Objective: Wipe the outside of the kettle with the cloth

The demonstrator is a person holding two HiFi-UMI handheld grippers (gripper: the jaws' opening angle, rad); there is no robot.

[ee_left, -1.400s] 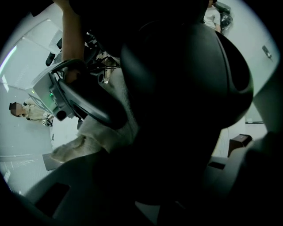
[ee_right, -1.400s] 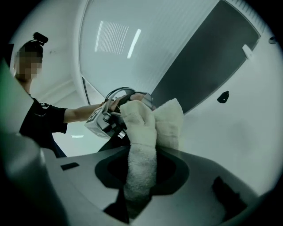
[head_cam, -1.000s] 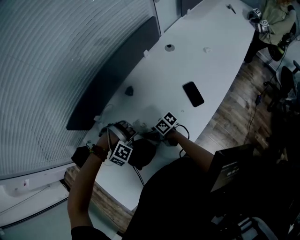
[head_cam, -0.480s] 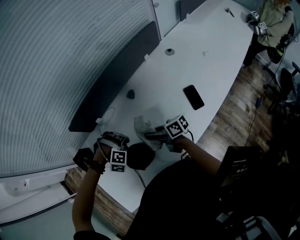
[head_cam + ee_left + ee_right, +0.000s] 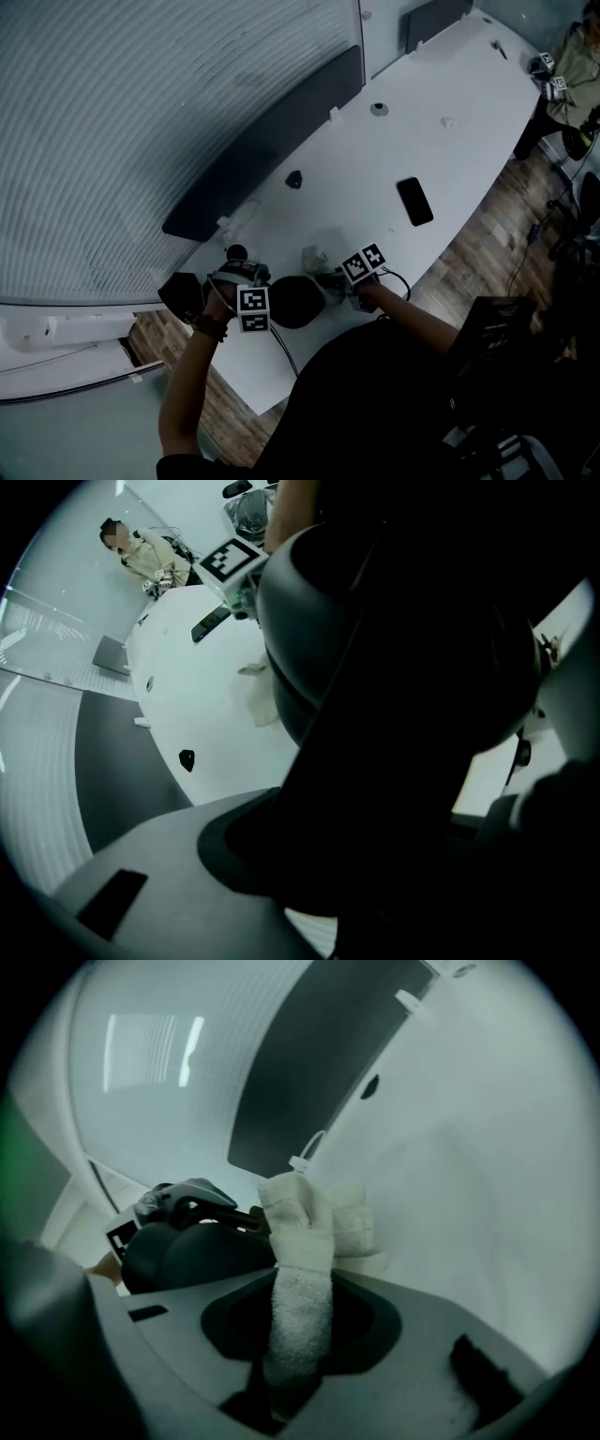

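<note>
A dark rounded kettle stands near the white table's front edge. My left gripper is shut on its handle at the left, and in the left gripper view the kettle fills most of the picture beyond the left gripper. My right gripper is shut on a white terry cloth. In the right gripper view the cloth stands bunched up out of the right gripper, right beside the kettle. I cannot tell whether cloth and kettle touch.
A black phone lies further back on the white table. A small dark object sits near the long dark panel. A black block is at the table's left end. A cable trails off the front edge. A person is at the far end.
The head camera has swung, so everything sits further right. The right gripper has brought the cloth in closer to the kettle. The left gripper has kept hold of the kettle.
</note>
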